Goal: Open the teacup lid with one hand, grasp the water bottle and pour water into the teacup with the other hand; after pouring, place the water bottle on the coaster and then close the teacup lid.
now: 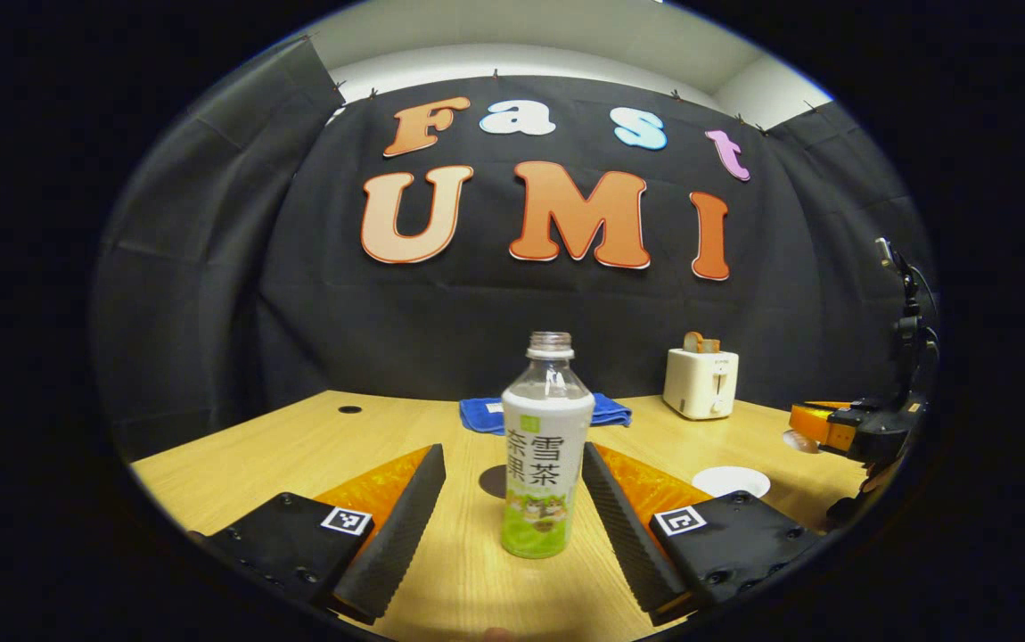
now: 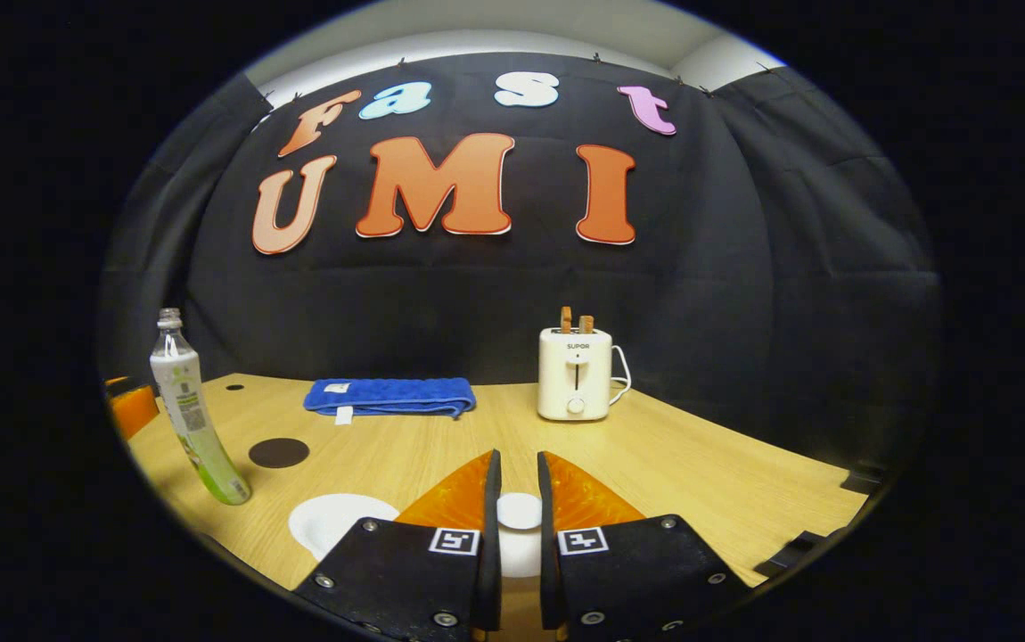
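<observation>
Left gripper (image 1: 512, 499): jaws are standing wide, one finger on either side of the water bottle (image 1: 546, 446), neither pad touching it. The bottle is standing upright on the wooden table (image 1: 281, 446), cap off, neck open. Its upper part is clear; whether liquid is sitting behind the label cannot be told.

A dark round coaster (image 1: 495, 481) is lying just behind the bottle, partly hidden by it. A folded blue towel (image 1: 477, 415) is lying farther back, and a white toaster (image 1: 700, 383) with bread in its slots is standing to the right of it.

Right gripper (image 2: 519, 513): jaws are sitting narrow, closed around the small knob of the white teacup lid (image 2: 519, 512). The lid seems held up off the table, though its height cannot be judged. In the left gripper view this gripper (image 1: 811, 428) is showing at the far right, above the white teacup (image 1: 731, 481). In the right gripper view the cup's white rim (image 2: 334, 522) is showing just left of the fingers; its contents cannot be made out.
</observation>
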`<state>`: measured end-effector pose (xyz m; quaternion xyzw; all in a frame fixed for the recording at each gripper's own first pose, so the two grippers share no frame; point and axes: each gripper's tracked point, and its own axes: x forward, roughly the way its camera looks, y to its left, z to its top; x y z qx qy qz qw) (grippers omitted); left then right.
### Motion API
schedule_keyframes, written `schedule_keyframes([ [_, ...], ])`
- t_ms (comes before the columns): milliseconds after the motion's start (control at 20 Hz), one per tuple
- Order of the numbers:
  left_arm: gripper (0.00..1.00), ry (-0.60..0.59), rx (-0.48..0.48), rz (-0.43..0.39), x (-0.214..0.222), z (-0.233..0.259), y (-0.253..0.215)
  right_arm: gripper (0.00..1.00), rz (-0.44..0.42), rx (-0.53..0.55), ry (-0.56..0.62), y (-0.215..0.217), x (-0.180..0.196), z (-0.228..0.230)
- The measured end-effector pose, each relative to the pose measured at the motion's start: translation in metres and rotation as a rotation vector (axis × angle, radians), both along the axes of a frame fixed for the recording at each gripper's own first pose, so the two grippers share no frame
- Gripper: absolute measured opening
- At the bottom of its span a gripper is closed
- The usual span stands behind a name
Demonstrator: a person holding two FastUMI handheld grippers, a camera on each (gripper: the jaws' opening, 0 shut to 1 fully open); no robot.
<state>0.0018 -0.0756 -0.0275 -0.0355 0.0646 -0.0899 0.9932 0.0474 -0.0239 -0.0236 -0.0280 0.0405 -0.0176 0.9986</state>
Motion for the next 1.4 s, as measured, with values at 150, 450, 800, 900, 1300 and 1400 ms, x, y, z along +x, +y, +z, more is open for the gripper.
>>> schedule_keyframes([
  [150, 0.99, 0.016, -0.008, -0.035, 0.006, -0.007, -0.015, 0.18, -0.007, 0.010, 0.013, -0.006, 0.002, -0.005],
  [450, 0.99, 0.029, 0.007, -0.020, 0.027, -0.015, -0.020, 0.18, -0.006, 0.009, 0.037, -0.006, 0.004, -0.014],
  [800, 0.99, 0.035, 0.034, 0.037, 0.051, -0.030, -0.012, 0.18, 0.001, 0.014, 0.055, -0.001, 0.004, -0.022],
  [900, 0.99, 0.040, 0.037, 0.036, 0.052, -0.034, -0.013, 0.18, 0.002, 0.011, 0.054, 0.000, 0.004, -0.021],
  [1300, 0.66, 0.034, 0.051, 0.021, 0.051, -0.037, -0.016, 0.18, 0.001, 0.024, 0.023, -0.001, 0.002, -0.016],
  [1400, 0.66, 0.030, 0.060, -0.003, 0.047, -0.035, -0.020, 0.18, 0.003, 0.021, 0.014, -0.001, 0.001, -0.014],
])
